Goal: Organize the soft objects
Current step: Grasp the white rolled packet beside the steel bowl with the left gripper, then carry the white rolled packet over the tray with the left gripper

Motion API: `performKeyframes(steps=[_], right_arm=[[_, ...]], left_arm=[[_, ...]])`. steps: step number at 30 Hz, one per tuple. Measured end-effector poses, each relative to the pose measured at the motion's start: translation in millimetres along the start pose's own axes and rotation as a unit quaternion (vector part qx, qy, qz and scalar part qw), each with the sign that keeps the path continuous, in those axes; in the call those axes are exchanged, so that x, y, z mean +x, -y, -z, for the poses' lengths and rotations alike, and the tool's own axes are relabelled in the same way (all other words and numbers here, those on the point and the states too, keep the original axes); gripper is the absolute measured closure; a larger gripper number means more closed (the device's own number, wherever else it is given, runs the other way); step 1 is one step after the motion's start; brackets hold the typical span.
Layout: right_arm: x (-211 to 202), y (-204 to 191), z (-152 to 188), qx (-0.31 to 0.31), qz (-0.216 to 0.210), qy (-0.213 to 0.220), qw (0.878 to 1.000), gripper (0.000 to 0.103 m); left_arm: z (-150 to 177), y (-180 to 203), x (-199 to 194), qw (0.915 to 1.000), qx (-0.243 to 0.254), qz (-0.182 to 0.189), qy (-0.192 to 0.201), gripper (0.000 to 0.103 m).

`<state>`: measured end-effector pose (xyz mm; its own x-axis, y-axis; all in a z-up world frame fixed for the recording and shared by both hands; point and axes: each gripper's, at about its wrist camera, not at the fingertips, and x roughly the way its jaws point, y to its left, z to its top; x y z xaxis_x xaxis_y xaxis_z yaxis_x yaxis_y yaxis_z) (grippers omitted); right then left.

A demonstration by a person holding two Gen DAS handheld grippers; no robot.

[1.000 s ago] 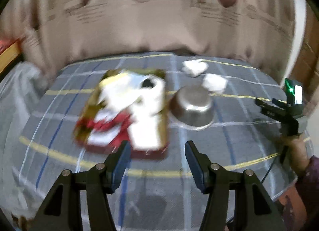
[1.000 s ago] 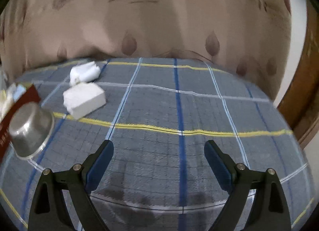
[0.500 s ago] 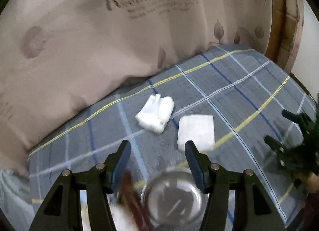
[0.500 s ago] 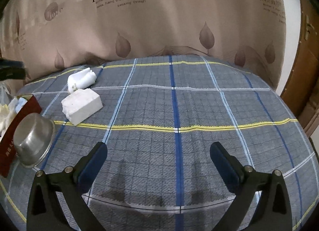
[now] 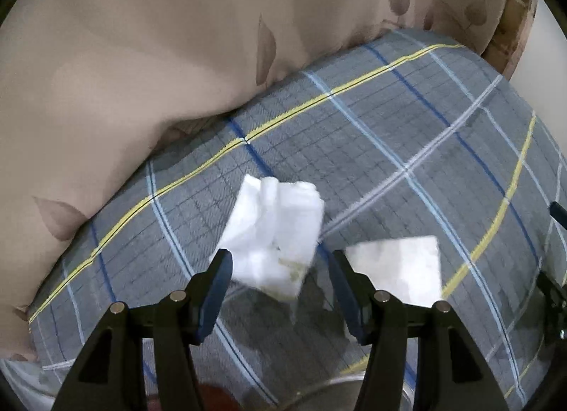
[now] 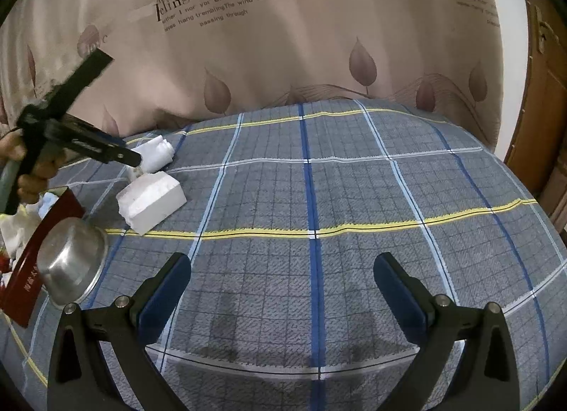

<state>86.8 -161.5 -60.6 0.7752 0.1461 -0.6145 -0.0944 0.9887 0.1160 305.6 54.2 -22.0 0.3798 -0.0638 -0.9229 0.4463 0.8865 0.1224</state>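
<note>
left tool: fingers apart, empty, hovering over the crumpled white cloth
right tool: fingers wide apart, empty, over bare plaid table
cloth: at 12 o'clock of our left tool, just beside the white foam block
handling: we judge it light, limp, will bunch; pinch a thick fold mid-pile
nearby: steel bowl, red box at 9 o'clock of right tool
</note>
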Motion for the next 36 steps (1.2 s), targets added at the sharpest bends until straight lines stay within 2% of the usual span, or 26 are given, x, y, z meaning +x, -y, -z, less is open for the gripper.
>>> performKeyframes(steps=[3, 7, 11, 12, 13, 15, 17, 23, 26, 31, 36], right_arm=[[-1, 2, 1, 0.004, -0.004, -0.001, 1.0, 0.0], [0, 3, 0, 0.009, -0.008, -0.002, 1.0, 0.0], [2, 4, -1, 0.012, -0.012, -0.006, 1.0, 0.0], [2, 5, -1, 0.014, -0.012, -0.007, 1.0, 0.0], [3, 5, -1, 0.016, -0.009, -0.009, 1.0, 0.0], [4, 6, -1, 0.019, -0.008, -0.013, 1.0, 0.0], [6, 8, -1, 0.028, -0.013, -0.015, 0.999, 0.0], [11, 10, -1, 0.034, -0.011, -0.028, 0.999, 0.0], [12, 9, -1, 0.033, -0.01, -0.031, 0.999, 0.0], [13, 9, -1, 0.032, -0.007, -0.034, 0.999, 0.0], [16, 9, 0, 0.031, -0.004, -0.04, 0.999, 0.0]], left_arm=[[-5, -3, 17, 0.9997, 0.005, 0.009, -0.021, 0.045], [-7, -5, 39, 0.9989, 0.021, -0.021, -0.038, 0.045], [-7, -15, 44, 0.9999, -0.004, -0.005, -0.009, 0.044], [-5, -19, 44, 0.9998, -0.02, 0.002, -0.004, 0.046], [-5, -22, 43, 0.9997, -0.025, 0.0, -0.002, 0.062], [-5, -24, 42, 0.9991, -0.028, -0.031, -0.001, 0.082], [-3, -27, 39, 0.9987, -0.039, -0.032, 0.005, 0.086], [20, -23, 8, 0.9938, -0.07, -0.07, 0.05, 0.087], [39, -20, -18, 0.9891, -0.11, -0.069, 0.069, 0.087], [77, -19, -67, 0.9788, -0.156, -0.093, 0.095, 0.087], [107, -7, -102, 0.9736, -0.164, -0.117, 0.108, 0.086]])
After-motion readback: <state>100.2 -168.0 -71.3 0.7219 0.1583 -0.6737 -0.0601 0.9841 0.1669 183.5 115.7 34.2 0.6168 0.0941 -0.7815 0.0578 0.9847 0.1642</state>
